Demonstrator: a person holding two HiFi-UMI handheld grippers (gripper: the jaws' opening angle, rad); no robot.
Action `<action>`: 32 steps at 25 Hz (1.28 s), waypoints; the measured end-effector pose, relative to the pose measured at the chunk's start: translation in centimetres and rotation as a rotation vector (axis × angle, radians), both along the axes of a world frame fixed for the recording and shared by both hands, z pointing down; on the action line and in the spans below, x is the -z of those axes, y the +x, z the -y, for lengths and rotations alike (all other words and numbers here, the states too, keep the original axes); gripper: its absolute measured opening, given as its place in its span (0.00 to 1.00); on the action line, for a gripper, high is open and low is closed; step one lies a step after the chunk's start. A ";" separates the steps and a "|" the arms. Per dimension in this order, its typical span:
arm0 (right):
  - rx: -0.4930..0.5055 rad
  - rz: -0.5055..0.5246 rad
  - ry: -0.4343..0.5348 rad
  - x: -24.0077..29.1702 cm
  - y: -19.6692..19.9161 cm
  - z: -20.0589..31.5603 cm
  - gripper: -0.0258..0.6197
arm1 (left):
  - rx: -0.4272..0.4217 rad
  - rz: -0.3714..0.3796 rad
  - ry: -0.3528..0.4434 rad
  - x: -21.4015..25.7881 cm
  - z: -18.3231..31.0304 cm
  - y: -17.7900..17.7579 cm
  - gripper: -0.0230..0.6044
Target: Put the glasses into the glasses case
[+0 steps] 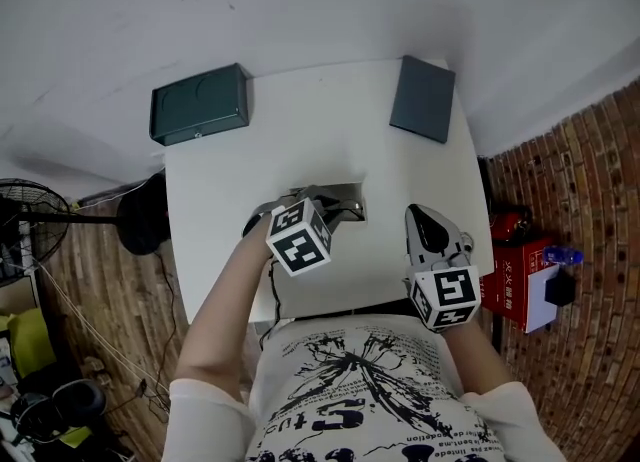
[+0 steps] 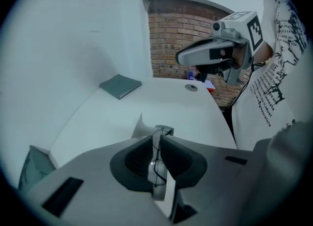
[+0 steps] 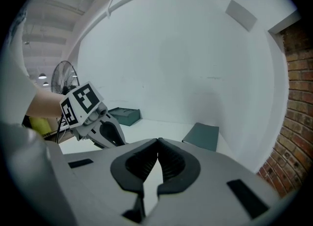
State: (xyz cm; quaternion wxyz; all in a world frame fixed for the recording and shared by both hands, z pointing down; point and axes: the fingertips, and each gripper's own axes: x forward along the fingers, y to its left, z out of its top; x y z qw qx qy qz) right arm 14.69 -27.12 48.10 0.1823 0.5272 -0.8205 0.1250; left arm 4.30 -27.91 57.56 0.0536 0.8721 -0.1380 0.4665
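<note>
Thin black wire-rimmed glasses (image 2: 156, 169) stand edge-on between the jaws of my left gripper (image 2: 159, 134), which is shut on them just above the table. In the head view that gripper (image 1: 335, 208) hovers over a pale grey flat piece (image 1: 345, 195) near the table's middle; the glasses are too thin to make out there. A dark green box-shaped case (image 1: 200, 103), closed, sits at the far left corner. My right gripper (image 3: 157, 143) is shut with nothing in it, and it hangs over the near right part of the table (image 1: 420, 215).
A dark grey flat slab (image 1: 422, 98) lies at the white table's (image 1: 300, 140) far right corner. A fan (image 1: 30, 215) stands on the floor to the left, and red boxes (image 1: 520, 270) sit on the brick floor to the right. The person's torso is at the near edge.
</note>
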 end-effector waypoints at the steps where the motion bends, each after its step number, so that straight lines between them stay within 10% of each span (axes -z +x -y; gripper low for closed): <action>1: 0.004 -0.001 0.006 0.3 -0.2 0.1 0.06 | 0.021 -0.021 0.031 0.9 0.4 -0.1 0.10; 21: 0.141 0.017 0.250 8.3 -4.6 1.1 0.06 | 0.503 -0.507 0.441 18.3 2.1 -8.4 0.06; 32: 0.230 0.032 0.348 11.0 -6.7 -0.2 0.06 | 0.704 -0.649 0.602 21.7 -1.5 -13.9 0.06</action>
